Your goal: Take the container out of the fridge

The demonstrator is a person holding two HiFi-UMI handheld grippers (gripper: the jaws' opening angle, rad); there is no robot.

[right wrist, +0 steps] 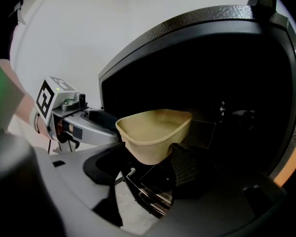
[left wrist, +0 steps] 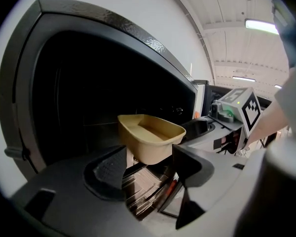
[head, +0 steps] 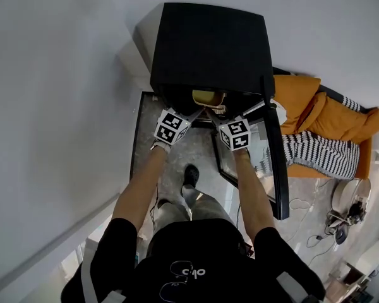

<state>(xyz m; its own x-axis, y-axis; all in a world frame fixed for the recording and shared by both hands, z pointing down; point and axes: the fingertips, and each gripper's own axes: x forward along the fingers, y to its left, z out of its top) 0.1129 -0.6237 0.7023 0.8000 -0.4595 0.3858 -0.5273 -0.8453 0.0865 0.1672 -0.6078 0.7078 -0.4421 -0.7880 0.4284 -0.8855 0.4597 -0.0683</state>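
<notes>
A tan, empty container (head: pixel 208 97) sits at the mouth of the black fridge (head: pixel 208 43), whose door (head: pixel 275 169) hangs open to the right. Both grippers reach in from either side. The left gripper (head: pixel 196 112) is open, and in the left gripper view the container (left wrist: pixel 150 135) stands just past and between its spread fingers (left wrist: pixel 106 172), with no pad pressing on it. The right gripper (head: pixel 213 113) is open too, with the container (right wrist: pixel 155 132) over the gap between its fingers (right wrist: pixel 187 164). What the container rests on is hidden in the dark interior.
The open door's glass panel (head: pixel 240 156) stands close to my right arm. A white wall (head: pixel 50 106) runs along the left. An orange cushion (head: pixel 328 115) and striped fabric (head: pixel 316 153) lie right of the fridge. Cables and gear (head: pixel 341 216) are on the floor at right.
</notes>
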